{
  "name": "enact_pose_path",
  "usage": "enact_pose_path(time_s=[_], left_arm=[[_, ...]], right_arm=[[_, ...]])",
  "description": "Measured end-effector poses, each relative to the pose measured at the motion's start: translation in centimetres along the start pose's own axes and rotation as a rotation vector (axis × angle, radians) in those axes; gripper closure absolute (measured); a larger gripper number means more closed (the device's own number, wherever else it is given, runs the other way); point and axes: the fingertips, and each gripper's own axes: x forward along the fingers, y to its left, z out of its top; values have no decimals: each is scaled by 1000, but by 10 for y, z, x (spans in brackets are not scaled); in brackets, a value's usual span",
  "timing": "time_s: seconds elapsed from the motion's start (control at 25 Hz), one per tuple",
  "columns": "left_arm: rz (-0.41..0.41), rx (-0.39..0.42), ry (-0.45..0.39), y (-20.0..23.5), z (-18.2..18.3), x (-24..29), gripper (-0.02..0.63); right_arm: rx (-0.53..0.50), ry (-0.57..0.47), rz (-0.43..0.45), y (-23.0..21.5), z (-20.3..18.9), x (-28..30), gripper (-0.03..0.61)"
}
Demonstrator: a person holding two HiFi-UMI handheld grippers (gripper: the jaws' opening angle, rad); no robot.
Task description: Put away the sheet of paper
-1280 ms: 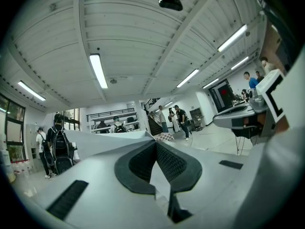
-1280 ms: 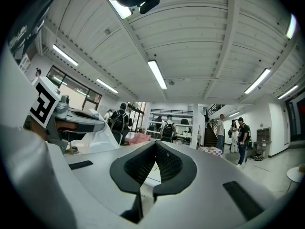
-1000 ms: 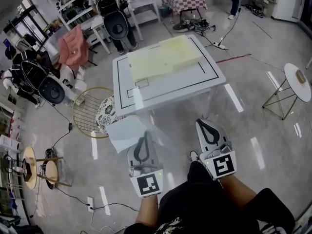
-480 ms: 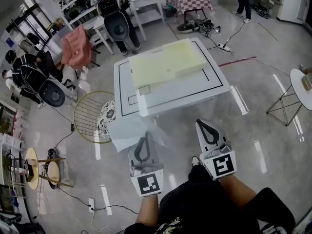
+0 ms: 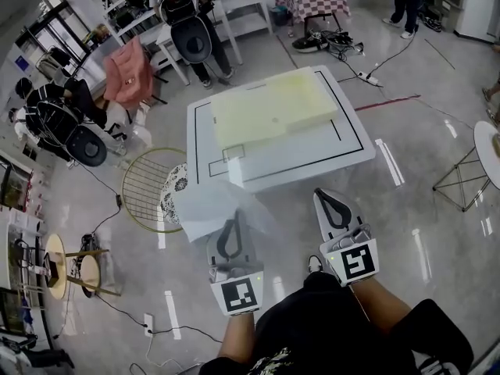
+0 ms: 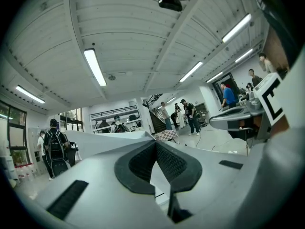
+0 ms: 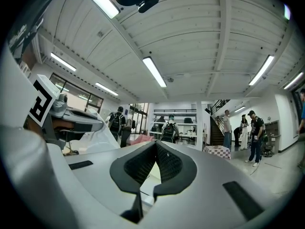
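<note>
The left gripper (image 5: 232,221) pinched the paper (image 5: 205,208) near the worktop (image 5: 312,156); the right gripper (image 5: 329,199) was closed and empty

Table (image 5: 312,166) near strip: bare.
Table far half: foam slab (image 5: 273,108).
Table left side: wire stool (image 5: 147,187).
Before table: sheet of paper (image 5: 205,209).
</note>
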Motion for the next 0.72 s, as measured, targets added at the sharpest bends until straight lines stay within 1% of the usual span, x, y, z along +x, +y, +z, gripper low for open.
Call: enact_pose_path(time_s=[0.24,0.4,0.6,0.72], left_arm=[[23,15,16,6,5,10,612],[38,-5,37,7,-4,18,612],[19,14,42,-7,-2,34,612],[22,9,42,-12,-4,44,611]], right_arm=[[11,-1,24,-8,3,16,580],[5,2,40,-11,-4,25,579],[18,37,29,-31,-16,25,580],[6,23,37,-38,-17,30,580]])
